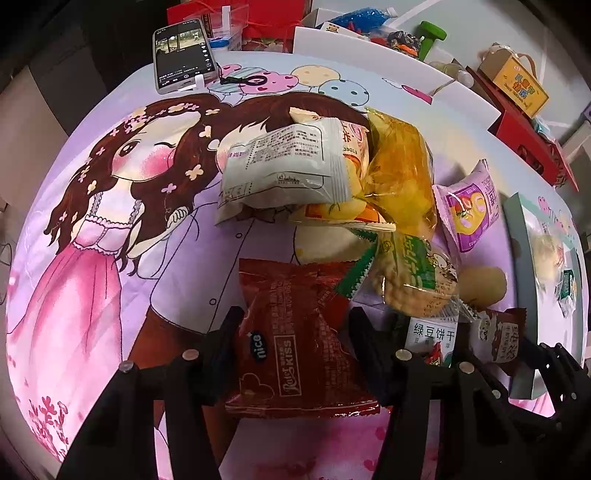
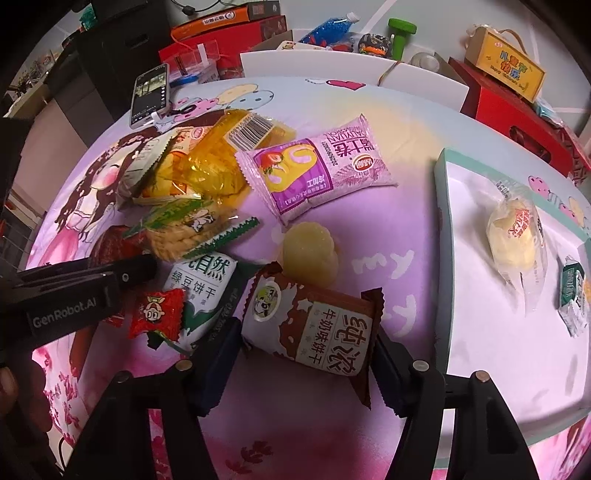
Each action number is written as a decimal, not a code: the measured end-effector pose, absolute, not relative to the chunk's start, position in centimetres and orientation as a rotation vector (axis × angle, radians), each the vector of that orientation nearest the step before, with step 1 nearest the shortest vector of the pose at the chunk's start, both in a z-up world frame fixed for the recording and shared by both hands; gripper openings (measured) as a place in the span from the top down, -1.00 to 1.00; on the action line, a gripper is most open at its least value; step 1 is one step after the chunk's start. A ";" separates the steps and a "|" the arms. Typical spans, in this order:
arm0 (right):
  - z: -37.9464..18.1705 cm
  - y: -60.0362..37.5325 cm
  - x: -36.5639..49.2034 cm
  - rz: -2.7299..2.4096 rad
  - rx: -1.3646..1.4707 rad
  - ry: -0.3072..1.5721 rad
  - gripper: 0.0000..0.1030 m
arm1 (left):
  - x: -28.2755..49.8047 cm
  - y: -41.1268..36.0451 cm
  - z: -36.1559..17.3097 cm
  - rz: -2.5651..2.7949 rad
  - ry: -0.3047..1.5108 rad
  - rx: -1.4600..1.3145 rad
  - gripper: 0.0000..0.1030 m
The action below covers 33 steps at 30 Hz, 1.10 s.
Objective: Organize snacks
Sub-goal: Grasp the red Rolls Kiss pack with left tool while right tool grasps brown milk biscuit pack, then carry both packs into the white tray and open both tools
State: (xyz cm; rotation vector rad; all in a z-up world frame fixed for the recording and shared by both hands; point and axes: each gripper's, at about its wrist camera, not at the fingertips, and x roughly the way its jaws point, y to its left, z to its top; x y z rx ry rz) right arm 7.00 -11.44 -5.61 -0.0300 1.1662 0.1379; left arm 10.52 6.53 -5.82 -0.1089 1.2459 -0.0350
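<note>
My left gripper [image 1: 293,334] is shut on a red Kiss snack packet [image 1: 299,339], which lies between its fingers on the cartoon-print cloth. My right gripper [image 2: 306,339] is shut on a brown-and-white milk biscuit packet [image 2: 310,328]. The left gripper also shows in the right wrist view [image 2: 85,288]. A pile of snacks lies ahead: a white packet [image 1: 284,170], a yellow bag [image 1: 402,173], a pink cake packet [image 2: 317,173], a green biscuit packet [image 2: 192,229] and a bare yellow pastry [image 2: 310,254]. A white tray [image 2: 491,354] at right holds a wrapped bun [image 2: 513,240].
A phone [image 1: 183,53] stands at the cloth's far left edge. Red boxes [image 2: 517,114], a yellow gift box [image 2: 506,66], a green dumbbell [image 2: 400,35] and toys crowd the back. A small red candy [image 2: 157,314] and a green-bean biscuit packet [image 2: 203,291] lie near the left gripper.
</note>
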 end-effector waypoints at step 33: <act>-1.4 -14.1 6.3 0.078 0.036 1.078 -0.34 | 7.7 7.3 1.8 0.022 1.006 -0.085 -0.02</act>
